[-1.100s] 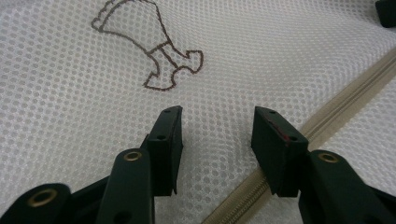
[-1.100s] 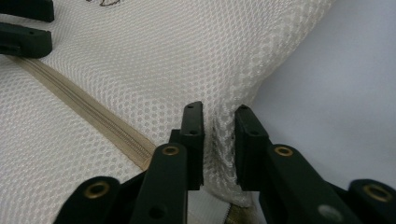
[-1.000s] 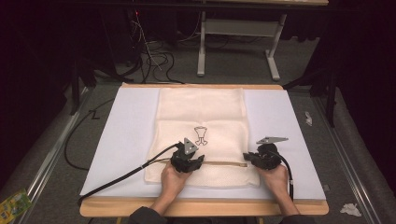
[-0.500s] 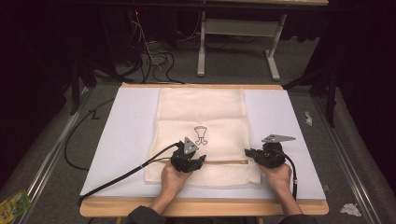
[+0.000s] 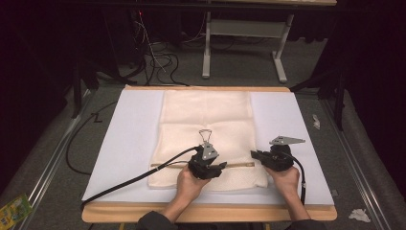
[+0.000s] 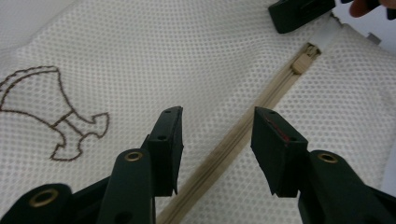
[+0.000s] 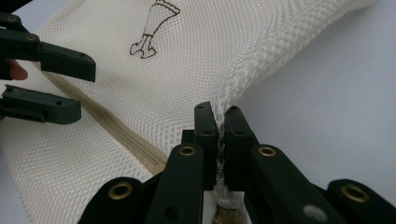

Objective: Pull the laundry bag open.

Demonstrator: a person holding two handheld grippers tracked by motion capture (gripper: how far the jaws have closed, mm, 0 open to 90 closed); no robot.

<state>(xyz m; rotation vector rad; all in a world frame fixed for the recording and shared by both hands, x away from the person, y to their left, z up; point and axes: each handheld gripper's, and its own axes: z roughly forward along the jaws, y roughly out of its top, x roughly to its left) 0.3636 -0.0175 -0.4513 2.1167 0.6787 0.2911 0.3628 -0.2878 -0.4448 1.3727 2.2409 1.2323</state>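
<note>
- Two tongs work at the near end of a cream mesh laundry bag (image 5: 207, 122) that lies flat on a white sheet (image 5: 129, 139) covering the table (image 5: 210, 213).
- On the person's left, the left tongs (image 5: 221, 166) sit over the bag's middle, near its lower edge, with the jaws spread apart.
- From the left gripper view, the left tongs (image 6: 217, 144) straddle the beige zipper (image 6: 243, 135) without pressing on it; the zipper line runs up between the two jaws and mesh shows on either side.
- Those jaws have just been narrowing a little, with the zipper between them but not pinched.
- Farther along that zipper, the slider (image 6: 306, 58) sits close to the bag's corner, just beside the tip of the other tongs.
- On the person's right, the right tongs (image 5: 253, 154) are at the bag's right edge, at the zipper's end.
- From the right gripper view, the right tongs (image 7: 220, 135) are pressed together on a fold of mesh at the bag's edge, which puckers up between the pads.
- A brown outline drawing (image 5: 205, 135) is stitched on the bag just beyond the left tongs.
- A black cable (image 5: 134, 179) trails from the left tongs across the sheet and off the table's near left corner.
</note>
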